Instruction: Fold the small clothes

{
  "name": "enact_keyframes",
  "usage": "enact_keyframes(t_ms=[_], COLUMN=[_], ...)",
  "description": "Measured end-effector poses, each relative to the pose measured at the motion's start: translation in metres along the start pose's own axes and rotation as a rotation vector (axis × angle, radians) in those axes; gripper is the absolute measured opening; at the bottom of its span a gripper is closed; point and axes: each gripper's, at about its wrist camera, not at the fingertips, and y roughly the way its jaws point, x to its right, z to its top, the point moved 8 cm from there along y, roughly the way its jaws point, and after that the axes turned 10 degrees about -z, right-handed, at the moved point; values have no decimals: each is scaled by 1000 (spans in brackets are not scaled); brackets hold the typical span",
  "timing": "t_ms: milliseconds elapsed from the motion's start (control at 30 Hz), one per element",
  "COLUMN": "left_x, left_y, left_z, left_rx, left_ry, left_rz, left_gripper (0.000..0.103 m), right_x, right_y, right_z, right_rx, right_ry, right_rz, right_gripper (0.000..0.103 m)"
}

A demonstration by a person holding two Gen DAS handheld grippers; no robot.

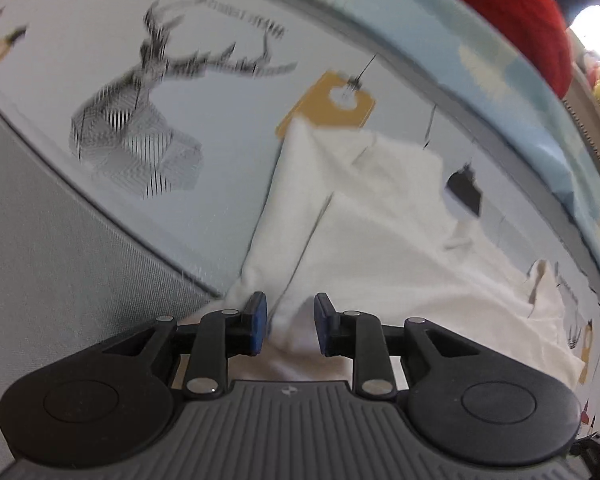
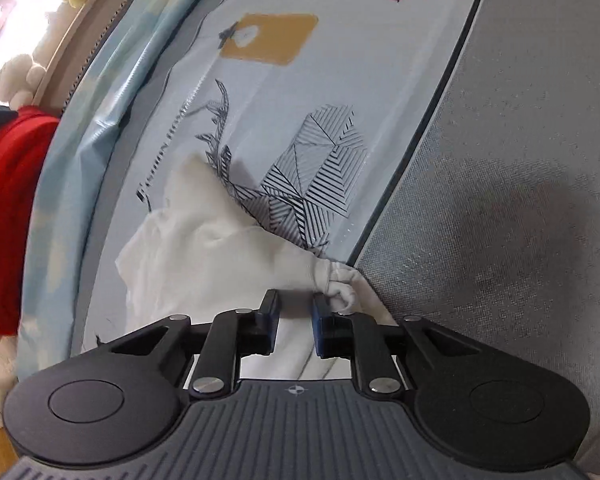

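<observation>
Between the jaws of the left gripper (image 1: 287, 325) a raised ridge of the white garment (image 1: 364, 216) is seen; the blue pads stand apart with cloth in the gap, and whether they press on it cannot be told. The jaws of the right gripper (image 2: 296, 326) are likewise apart, with white fabric lying in and under the gap and a bunched, knotted corner (image 2: 340, 284) touching the outside of the right-hand pad.

The garment is spread ahead of both pairs of jaws on a printed sheet (image 1: 220, 92), apparently a bed cover, crumpled and not yet folded flat. The step in hand is judged to be the taking of two edge points. It would be done well if each pair of jaws were closed on a single clean layer near a corner, and the cloth drawn taut before being laid over.

Beyond the garment a striped deer print (image 2: 312, 168) and a yellow tag print (image 1: 328, 100) are shown on the sheet. A grey textured strip (image 2: 500, 160) lies just beside the jaws. A red knitted item (image 1: 512, 8) rests at the far edge, well apart. Nothing is seen to block the fold, though the bunched corner may drag.
</observation>
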Motion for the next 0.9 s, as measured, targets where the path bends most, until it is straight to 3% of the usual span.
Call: enact_keyframes(t_ms=[33,67,100,133,200,267,367,433,467,567,667,767,900], left_x=[0,-1,-5,-10,-19,-22,-27,-44,-49,-52,-44,-44,-55], left_y=[-4,-4,-2,4,10,1,-10,1,-3,-37,-89,-126,-171], left_z=[2,3,1,-3,-10,-6,0,-13,-12,-8,-8,-24,-61], left_rx=[15,19,7,-24,-71,-67,-9,-86,-64,-9,82,66,48], left_ry=[18,28,30,30,29,41,143,177,158,188,246,264,353], left_rz=[5,13,23,38,32,31,68,87,54,89,47,-15,-41], left_gripper=[28,30,31,31,30,30,30,32,32,28,29,29,29], right_x=[-6,-12,-14,-14,-9,-3,-7,-12,-14,-8,9,20,49], right_y=[-7,-14,-17,-16,-7,-8,-31,-53,-63,-99,-142,-164,-190], right_z=[1,0,0,-1,-7,-8,-5,0,1,7,5,-5,-33], right_rx=[41,81,96,74,-17,-41,9,57,79,135,198,187,145], right_ry=[-33,-63,-79,-73,-56,-55,-94,-130,-149,-183,-200,-218,-304], right_rz=[-5,-10,-13,-12,-31,-79,-95,-74,-65,-32,-16,1,40], right_gripper=[21,29,40,43,42,42,43,43,43,43,43,43,43])
